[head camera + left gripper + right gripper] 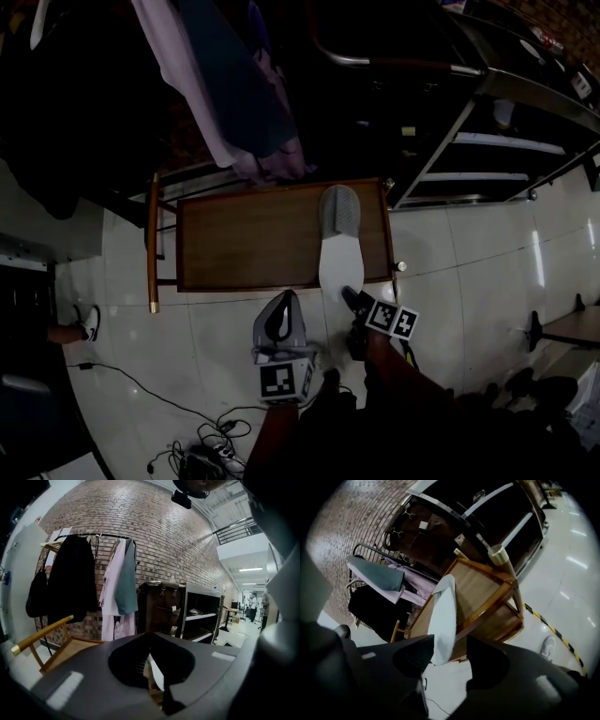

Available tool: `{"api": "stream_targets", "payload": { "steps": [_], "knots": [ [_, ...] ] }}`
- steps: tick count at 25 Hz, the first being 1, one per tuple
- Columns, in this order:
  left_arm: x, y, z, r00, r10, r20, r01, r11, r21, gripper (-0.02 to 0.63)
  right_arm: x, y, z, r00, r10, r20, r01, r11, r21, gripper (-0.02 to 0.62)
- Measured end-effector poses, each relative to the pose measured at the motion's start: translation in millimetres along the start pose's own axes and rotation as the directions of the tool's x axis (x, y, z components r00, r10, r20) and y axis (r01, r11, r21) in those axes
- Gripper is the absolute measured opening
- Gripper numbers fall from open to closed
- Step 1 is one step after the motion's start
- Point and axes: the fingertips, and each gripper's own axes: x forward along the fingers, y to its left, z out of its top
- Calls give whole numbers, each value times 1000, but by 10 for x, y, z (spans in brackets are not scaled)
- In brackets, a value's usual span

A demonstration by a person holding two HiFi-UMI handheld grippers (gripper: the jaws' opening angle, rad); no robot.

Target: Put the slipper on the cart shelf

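Observation:
A slipper (339,244) lies sole up on the right part of the wooden cart shelf (253,234), its heel hanging over the front edge. My right gripper (354,302) is at that heel. In the right gripper view the white sole (443,616) reaches between the jaws of this gripper (451,639), which stand open and do not press on it. My left gripper (279,349) hangs over the floor in front of the cart, shut on a second grey slipper (279,319). In the left gripper view the closed jaws (154,677) fill the bottom, with only a pale sliver of that slipper (157,670) showing.
Clothes (234,103) hang on a rack behind the cart. Black metal shelving (506,141) stands at the back right. The cart's handle (153,244) is on its left side. Cables (206,450) lie on the white tiles near me, and a person's shoe (86,323) is at the left.

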Motion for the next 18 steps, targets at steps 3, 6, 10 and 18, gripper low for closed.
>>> {"api": "stream_targets", "payload": {
  "steps": [3,6,10,18],
  "knots": [
    [6,-21,9,1000,-7,0,7,1000,4,15,55,16,-5,1000,13,0,-13,999,32,207],
    [22,-26,5,1000,-10,-4,10,1000,9,15,74,4,22,1000,7,4,-7,999,38,170],
    [9,-14,-6,1000,-9,-11,10,1000,8,15,53,44,35,1000,5,21,-5,1000,25,103],
    [-25,-12,63,1000,-24,4,24,1000,12,15,-128,271,42,999,-2,49,10,986,-165,46]
  ]
}}
